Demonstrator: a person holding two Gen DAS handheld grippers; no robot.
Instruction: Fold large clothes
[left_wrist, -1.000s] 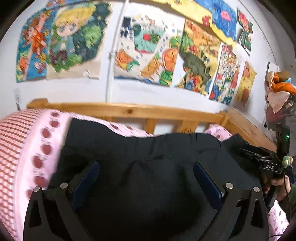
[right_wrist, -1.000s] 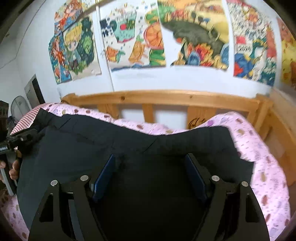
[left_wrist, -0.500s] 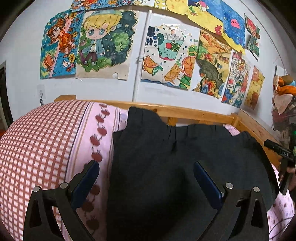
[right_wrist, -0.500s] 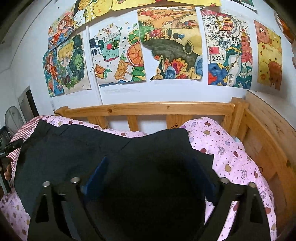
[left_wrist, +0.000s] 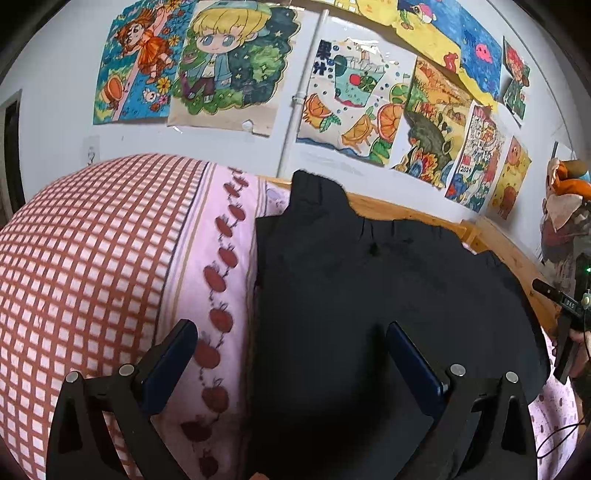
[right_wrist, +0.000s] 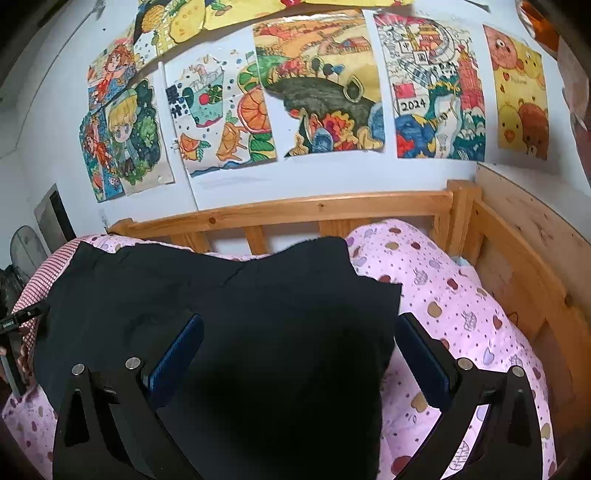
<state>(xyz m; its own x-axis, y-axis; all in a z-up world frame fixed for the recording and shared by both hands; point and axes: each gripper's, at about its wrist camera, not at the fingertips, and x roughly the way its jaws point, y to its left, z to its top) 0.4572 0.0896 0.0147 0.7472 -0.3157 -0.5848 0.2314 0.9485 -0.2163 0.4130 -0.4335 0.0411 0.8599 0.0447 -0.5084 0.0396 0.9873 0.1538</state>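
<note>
Left-wrist view fills from the bottom upward with the bed: a pink quilt (left_wrist: 236, 258) printed with a column of dark red apples, and at the left of the frame a large red-and-white checked bedding (left_wrist: 85, 266) swelling up toward the wall. Across the centre and right of that frame lies the black garment (left_wrist: 369, 295), spread flat on the quilt with its gathered waistband toward the wooden bed rail (left_wrist: 399, 212) in the upper middle. Right-wrist view shows the same black garment (right_wrist: 221, 306) covering the lower left and centre, its right edge ending on pink dotted bedding (right_wrist: 454, 295), with the wooden bed frame (right_wrist: 517, 258) along the top and right side. Coloured drawings (right_wrist: 317, 88) cover the white wall in the upper half of both views. Low in the left-wrist frame, the left gripper (left_wrist: 291, 350) has its jaws standing wide apart, one blue pad over the apple print and the other over the black cloth, gripping nothing. Low in the right-wrist frame, the right gripper (right_wrist: 299, 347) has its jaws opening, spread wide; black cloth lies between and beneath them but the pads do not press on it. At the far right edge of the left-wrist view, a hand (left_wrist: 580, 339) shows.
</note>
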